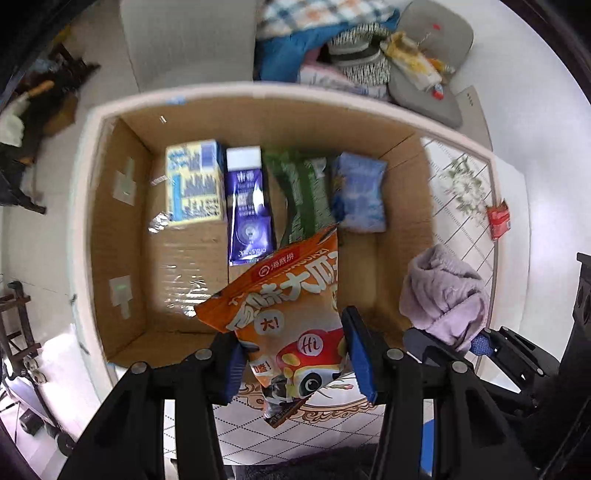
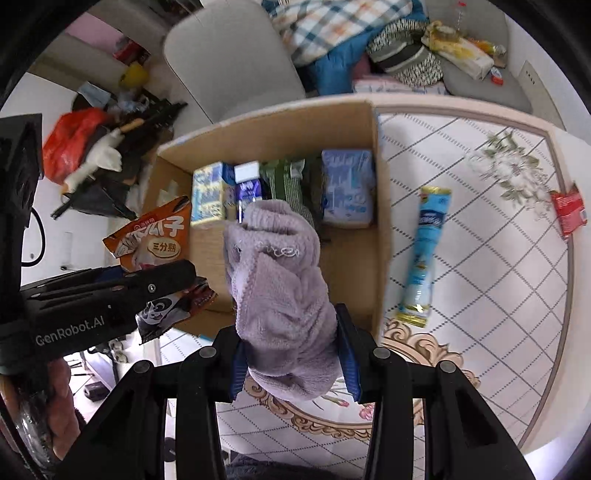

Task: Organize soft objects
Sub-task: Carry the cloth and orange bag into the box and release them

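My left gripper (image 1: pixel 295 354) is shut on an orange snack bag (image 1: pixel 291 314), which hangs over the near edge of an open cardboard box (image 1: pixel 110 229). That bag (image 2: pixel 155 240) and the left gripper (image 2: pixel 122 291) also show at the left of the right wrist view. My right gripper (image 2: pixel 293 354) is shut on a bundled lilac fleece cloth (image 2: pixel 280 277), held above the box's (image 2: pixel 380 229) near right corner. The same cloth (image 1: pixel 443 291) hangs at the right in the left wrist view. Both grippers point steeply down.
Inside the box lie a yellow-blue carton (image 1: pixel 194 181), a purple pouch (image 1: pixel 249 206), a green packet (image 1: pixel 303 192) and a blue packet (image 1: pixel 360 192). A long light-blue packet (image 2: pixel 424 254) and a red packet (image 2: pixel 569 212) lie on the patterned tabletop (image 2: pixel 498 314). Clothes (image 2: pixel 343 33) are piled behind.
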Action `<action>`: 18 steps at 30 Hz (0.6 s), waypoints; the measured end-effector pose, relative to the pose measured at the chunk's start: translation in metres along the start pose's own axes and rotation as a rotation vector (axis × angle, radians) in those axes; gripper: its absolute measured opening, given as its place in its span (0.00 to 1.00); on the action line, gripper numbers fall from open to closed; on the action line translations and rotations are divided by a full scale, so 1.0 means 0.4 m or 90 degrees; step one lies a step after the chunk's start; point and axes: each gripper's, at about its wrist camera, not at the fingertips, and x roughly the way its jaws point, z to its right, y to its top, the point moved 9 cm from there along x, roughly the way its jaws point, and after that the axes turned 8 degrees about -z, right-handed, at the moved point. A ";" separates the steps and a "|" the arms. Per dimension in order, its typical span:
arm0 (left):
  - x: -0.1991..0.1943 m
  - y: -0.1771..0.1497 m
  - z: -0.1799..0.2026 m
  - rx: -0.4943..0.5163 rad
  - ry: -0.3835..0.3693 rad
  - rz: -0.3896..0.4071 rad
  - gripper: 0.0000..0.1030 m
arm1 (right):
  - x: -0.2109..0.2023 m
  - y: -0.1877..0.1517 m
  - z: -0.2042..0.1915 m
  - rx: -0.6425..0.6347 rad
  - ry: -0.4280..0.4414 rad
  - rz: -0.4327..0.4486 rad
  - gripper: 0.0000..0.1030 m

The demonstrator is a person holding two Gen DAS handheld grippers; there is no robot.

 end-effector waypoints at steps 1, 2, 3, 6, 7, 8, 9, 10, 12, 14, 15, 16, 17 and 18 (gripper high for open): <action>0.031 0.011 -0.005 0.007 0.001 -0.015 0.44 | 0.024 0.007 0.002 0.006 -0.008 -0.007 0.43; 0.047 0.016 -0.008 0.014 0.000 -0.024 0.44 | 0.042 0.013 0.008 0.010 -0.015 -0.013 0.43; 0.068 0.022 -0.010 0.017 -0.003 -0.033 0.44 | 0.063 0.019 0.013 0.016 -0.022 -0.019 0.43; 0.115 0.031 0.001 0.031 -0.014 -0.062 0.44 | 0.114 0.036 0.033 0.031 -0.035 -0.032 0.43; 0.123 0.034 0.004 0.035 -0.016 -0.066 0.44 | 0.126 0.040 0.041 0.038 -0.037 -0.034 0.43; 0.133 0.037 0.007 0.039 -0.018 -0.071 0.44 | 0.134 0.042 0.050 0.045 -0.038 -0.035 0.43; 0.143 0.039 0.012 0.043 -0.021 -0.077 0.44 | 0.142 0.044 0.059 0.051 -0.040 -0.036 0.43; 0.149 0.041 0.015 0.043 -0.026 -0.082 0.44 | 0.149 0.047 0.067 0.057 -0.045 -0.036 0.43; 0.159 0.046 0.021 0.048 -0.030 -0.087 0.45 | 0.159 0.053 0.077 0.065 -0.046 -0.039 0.43; 0.164 0.054 0.029 0.056 -0.030 -0.088 0.46 | 0.168 0.059 0.083 0.067 -0.051 -0.040 0.43; 0.167 0.057 0.028 0.057 -0.031 -0.095 0.46 | 0.171 0.061 0.086 0.067 -0.056 -0.041 0.44; 0.171 0.057 0.027 0.054 -0.031 -0.100 0.46 | 0.173 0.064 0.089 0.068 -0.061 -0.040 0.44; 0.175 0.058 0.026 0.049 -0.035 -0.106 0.47 | 0.173 0.064 0.089 0.067 -0.064 -0.040 0.46; 0.177 0.060 0.024 0.044 -0.036 -0.109 0.47 | 0.174 0.066 0.090 0.067 -0.067 -0.039 0.47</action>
